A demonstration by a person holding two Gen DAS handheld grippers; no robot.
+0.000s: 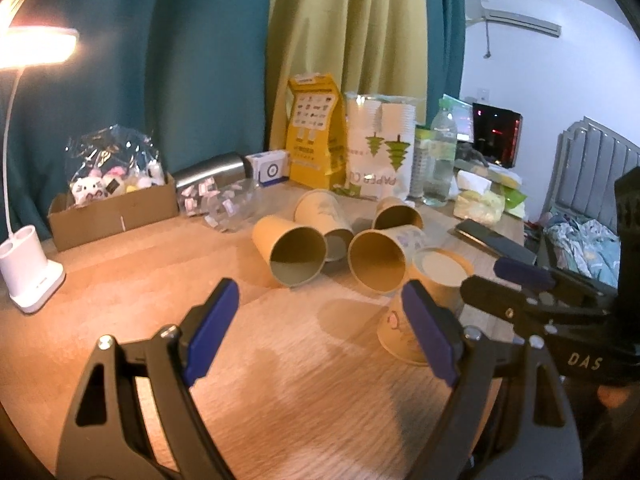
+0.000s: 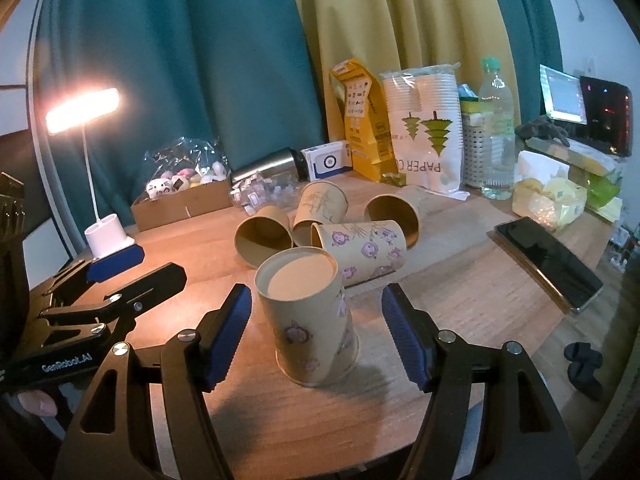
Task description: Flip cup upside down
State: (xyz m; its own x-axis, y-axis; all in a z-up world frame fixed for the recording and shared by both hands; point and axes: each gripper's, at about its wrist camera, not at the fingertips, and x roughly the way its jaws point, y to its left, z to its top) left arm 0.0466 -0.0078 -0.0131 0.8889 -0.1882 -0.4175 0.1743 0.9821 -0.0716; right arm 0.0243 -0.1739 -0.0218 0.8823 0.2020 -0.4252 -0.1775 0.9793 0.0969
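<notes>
While right gripper [image 2: 316, 332] gapes wide, empty, inverted cup [image 2: 310, 316] stands between its jaws, untouched; careless retreat risks clipping, toppling it. Left gripper [image 1: 320, 328] open, empty.

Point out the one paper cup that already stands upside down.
The purple-flowered cup between the open right gripper's fingers stands mouth down, base up; the other four lie on their sides behind it.

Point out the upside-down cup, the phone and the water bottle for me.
upside-down cup [image 2: 316, 320], right wrist view, on its side wall.
phone [image 2: 548, 258], right wrist view, on its dark screen.
water bottle [image 2: 496, 132], right wrist view, on its clear body.
</notes>
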